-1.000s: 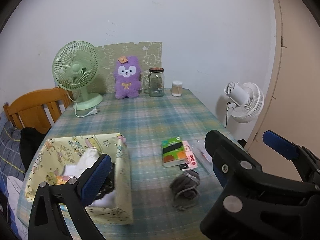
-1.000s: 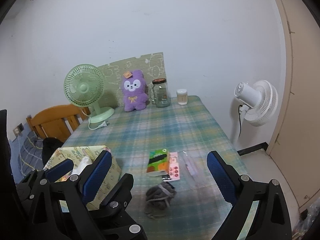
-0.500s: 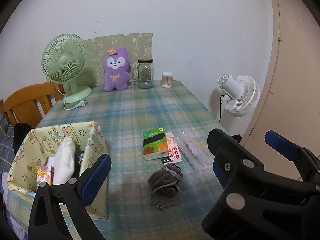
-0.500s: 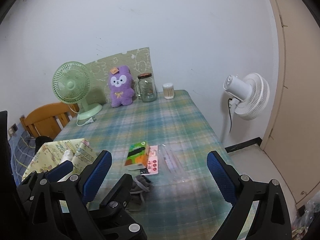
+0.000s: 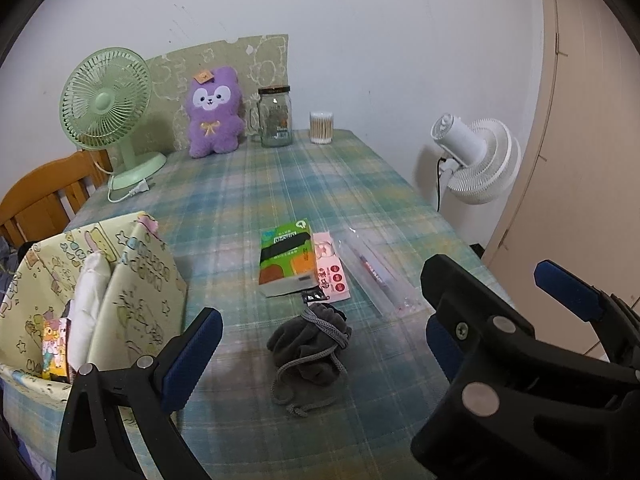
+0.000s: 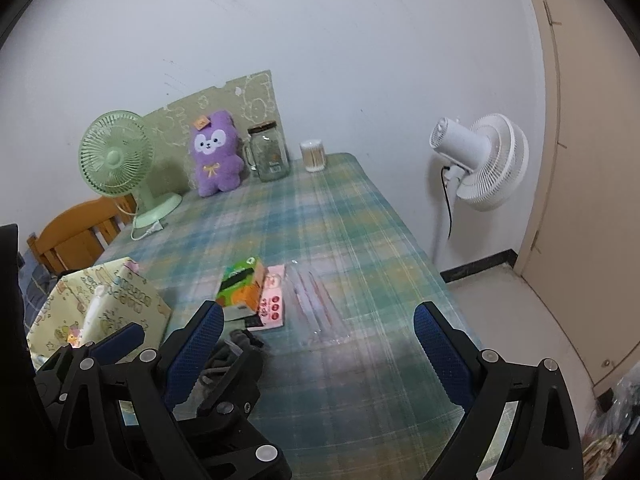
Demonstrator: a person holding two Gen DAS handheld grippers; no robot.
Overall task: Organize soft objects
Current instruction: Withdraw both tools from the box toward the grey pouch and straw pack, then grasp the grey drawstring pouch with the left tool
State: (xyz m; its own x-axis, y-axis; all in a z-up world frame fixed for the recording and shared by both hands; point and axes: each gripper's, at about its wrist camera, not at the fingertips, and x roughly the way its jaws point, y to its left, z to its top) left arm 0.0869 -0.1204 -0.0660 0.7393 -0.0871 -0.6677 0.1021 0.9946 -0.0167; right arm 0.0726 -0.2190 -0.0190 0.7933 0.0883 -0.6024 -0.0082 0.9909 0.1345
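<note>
Both grippers stand wide open, holding nothing. The left gripper (image 5: pixel 316 344) frames the grey drawstring pouch (image 5: pixel 310 342) at lower centre of its view, lying slumped on the plaid table (image 5: pixel 280 184). It looks light and limp; pinching the bunched body seems safer than the cord. The patterned fabric bin (image 5: pixel 132 280) sits at left.

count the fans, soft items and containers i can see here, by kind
fans: 2, green desk fan and white fan
soft items: 2, purple plush and grey drawstring pouch
containers: 3, glass jar, cotton swab tub, patterned fabric bin
total: 7
</note>
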